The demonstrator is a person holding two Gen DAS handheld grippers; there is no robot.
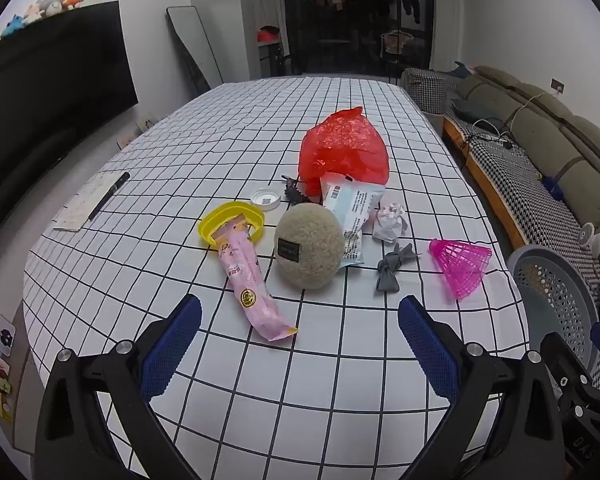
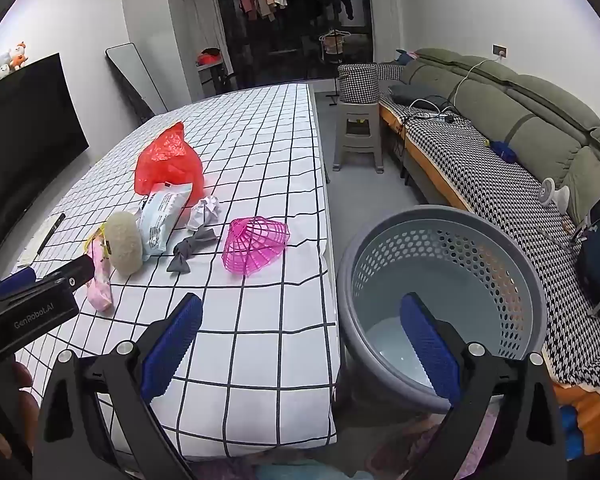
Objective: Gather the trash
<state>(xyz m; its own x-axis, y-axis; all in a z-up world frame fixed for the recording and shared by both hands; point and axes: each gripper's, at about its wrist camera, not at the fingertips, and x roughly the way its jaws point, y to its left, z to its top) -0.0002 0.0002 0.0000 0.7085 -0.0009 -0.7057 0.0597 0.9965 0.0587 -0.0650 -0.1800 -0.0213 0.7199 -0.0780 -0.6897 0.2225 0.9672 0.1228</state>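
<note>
Trash lies mid-table: a red plastic bag (image 1: pixel 344 148) (image 2: pixel 168 162), a pale blue wrapper (image 1: pixel 352 216) (image 2: pixel 164 216), a crumpled paper ball (image 1: pixel 390 220) (image 2: pixel 204 212), and a pink wrapper (image 1: pixel 252 284) (image 2: pixel 100 276). My left gripper (image 1: pixel 300 344) is open and empty, just short of the pink wrapper. My right gripper (image 2: pixel 300 344) is open and empty, over the table's right edge beside the grey perforated bin (image 2: pixel 444 280), which also shows in the left wrist view (image 1: pixel 552 292).
On the checked tablecloth (image 1: pixel 228 140) also lie a fuzzy beige ball (image 1: pixel 308 256), a yellow lid (image 1: pixel 232 220), a white cap (image 1: pixel 265 198), a grey bow (image 1: pixel 392 268), a pink mesh basket (image 1: pixel 460 264) and a pen on paper (image 1: pixel 108 194). A sofa (image 2: pixel 520 140) stands right.
</note>
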